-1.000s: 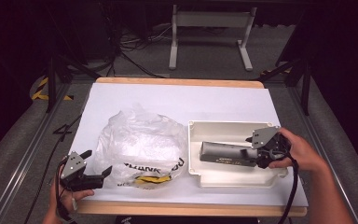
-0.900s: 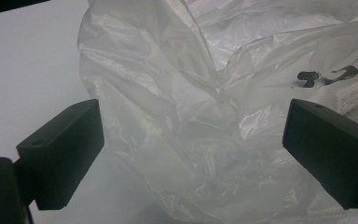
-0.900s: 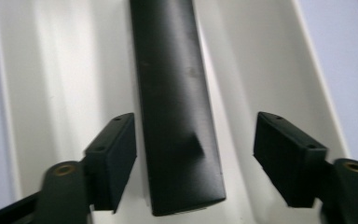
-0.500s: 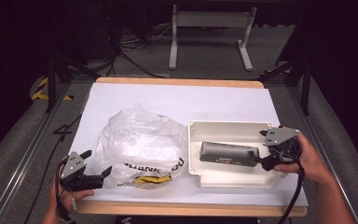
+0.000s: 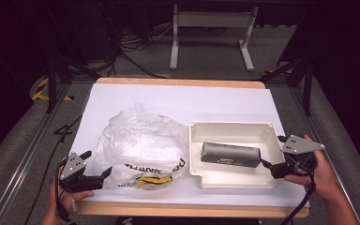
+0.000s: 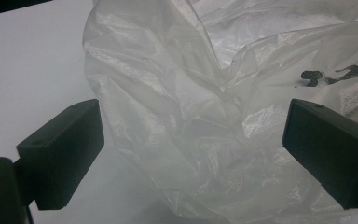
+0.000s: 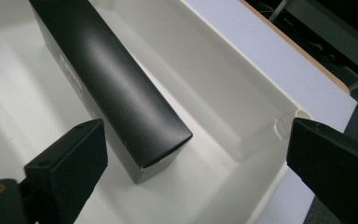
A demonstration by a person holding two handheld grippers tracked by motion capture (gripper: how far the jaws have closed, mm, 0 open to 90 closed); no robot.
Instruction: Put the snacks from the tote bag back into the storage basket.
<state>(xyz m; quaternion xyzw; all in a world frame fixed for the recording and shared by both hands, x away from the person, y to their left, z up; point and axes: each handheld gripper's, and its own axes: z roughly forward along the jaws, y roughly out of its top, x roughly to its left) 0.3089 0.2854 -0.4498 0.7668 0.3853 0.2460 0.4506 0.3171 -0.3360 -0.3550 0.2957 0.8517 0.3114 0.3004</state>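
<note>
Now the tabletop (image 5: 178,101), under its white sheet, carries two things side by side: a crumpled clear plastic bag (image 5: 140,145) with black and yellow print, and just right of it a shallow white tray (image 5: 229,127). Lying flat in the tray, lengthwise and clear of the walls, is the one thing it holds, a long black box (image 5: 230,154). What the bag holds I cannot tell through the creased film.

At the tray's right end, the right claw (image 5: 268,165) has just been opening; its jaws stand wide apart with the near end of the box between them and no pad touching it, so the box looks set down and let go. To finish the release well, that claw should back straight out along the box's length, staying above the tray's rim (image 7: 303,113) so neither is nudged.

Smallest, at the bag's left edge, the left claw (image 5: 99,169) is also apart, bag film between its jaws but ungripped.
</note>
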